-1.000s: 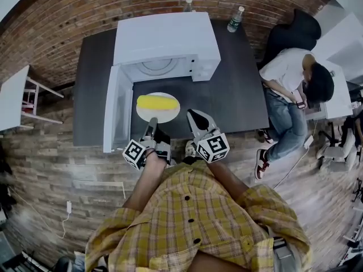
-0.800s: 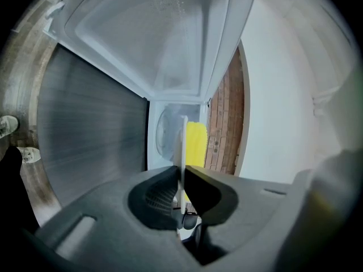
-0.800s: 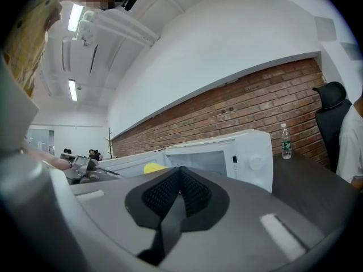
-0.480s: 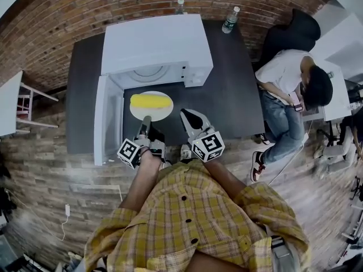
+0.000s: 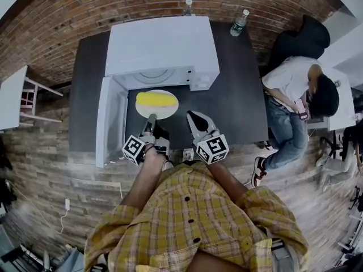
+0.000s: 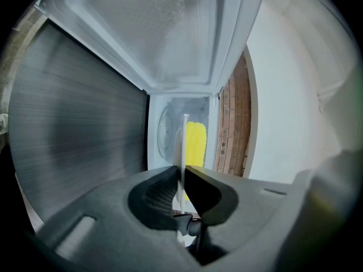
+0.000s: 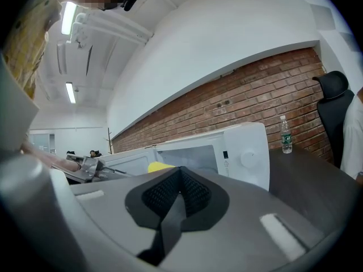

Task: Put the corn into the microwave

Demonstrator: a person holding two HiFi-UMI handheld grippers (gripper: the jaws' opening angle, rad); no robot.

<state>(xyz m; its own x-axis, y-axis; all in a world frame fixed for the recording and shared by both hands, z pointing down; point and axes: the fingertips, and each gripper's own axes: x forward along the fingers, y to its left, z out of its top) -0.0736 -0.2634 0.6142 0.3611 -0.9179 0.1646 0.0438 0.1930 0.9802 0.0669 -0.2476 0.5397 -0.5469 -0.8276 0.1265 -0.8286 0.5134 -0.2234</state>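
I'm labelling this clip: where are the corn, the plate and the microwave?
corn (image 5: pixel 156 99), head view, middle of the cob.
plate (image 5: pixel 169 111), head view, bare front part below the corn.
microwave (image 5: pixel 161 47), head view, white top panel.

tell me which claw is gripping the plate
The left claw: it pinches the rim of the plate with the corn; the right claw is shut, empty.

On my tabletop (image 5: pixel 238 101) the microwave (image 5: pixel 161 44) sits at 12 o'clock, its door (image 5: pixel 110 120) swung out at 9. The plate (image 5: pixel 165 113) lies before the opening, the corn (image 5: pixel 155 99) on it. My left tongs (image 5: pixel 151 119) pinch its 6 o'clock rim; my right tongs (image 5: pixel 195 119) sit at its 4. Behind the microwave, a bottle (image 5: pixel 240 21) stands at 1.
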